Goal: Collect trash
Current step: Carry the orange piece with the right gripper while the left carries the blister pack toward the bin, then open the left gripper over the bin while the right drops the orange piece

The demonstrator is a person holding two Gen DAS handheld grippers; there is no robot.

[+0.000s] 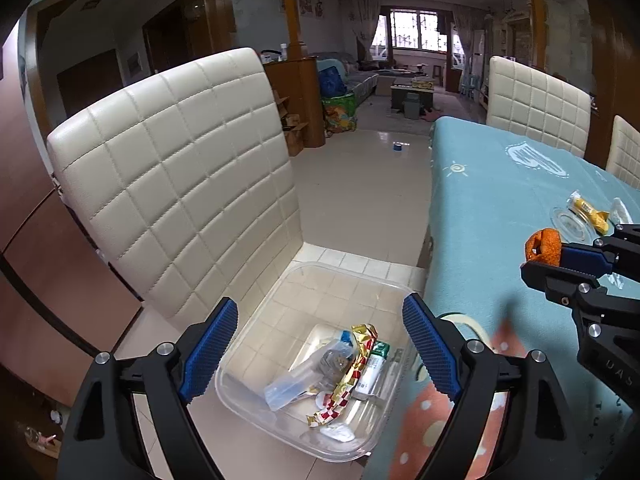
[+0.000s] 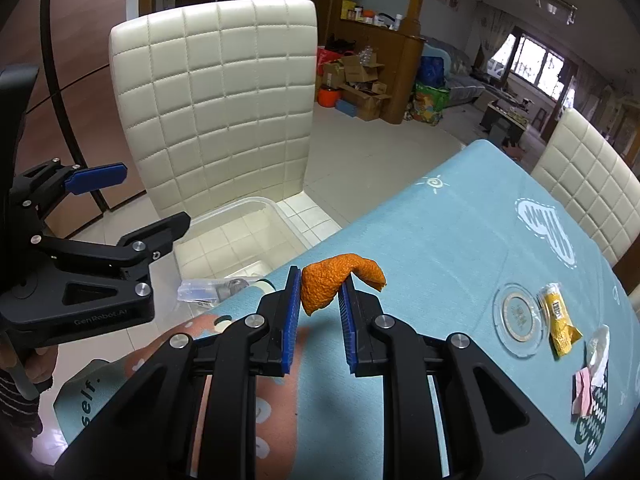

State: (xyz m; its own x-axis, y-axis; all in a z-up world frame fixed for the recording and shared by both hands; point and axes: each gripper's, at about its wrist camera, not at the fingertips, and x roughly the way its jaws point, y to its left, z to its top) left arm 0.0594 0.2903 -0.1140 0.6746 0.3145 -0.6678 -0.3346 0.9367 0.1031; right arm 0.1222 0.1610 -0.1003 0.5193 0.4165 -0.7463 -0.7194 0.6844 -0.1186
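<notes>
Right gripper (image 2: 319, 298) is clamped on orange peel (image 2: 334, 282) above the table (image 2: 460, 240) edge; carry it left over the clear bin (image 1: 256, 320) w/ wrappers, probably clearing the rim, then release. Left gripper (image 1: 320, 350) gapes wide, holding nothing.

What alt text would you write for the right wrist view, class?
The right gripper pinches a curled orange peel above a light blue tablecloth. Beyond the table edge, a clear plastic bin sits on a cream quilted chair; the open left gripper hovers nearby.

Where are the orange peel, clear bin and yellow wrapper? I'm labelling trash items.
orange peel (image 2: 324, 284): right wrist view, its middle.
clear bin (image 1: 256, 316): left wrist view, left wall.
yellow wrapper (image 2: 560, 320): right wrist view, its middle.
</notes>
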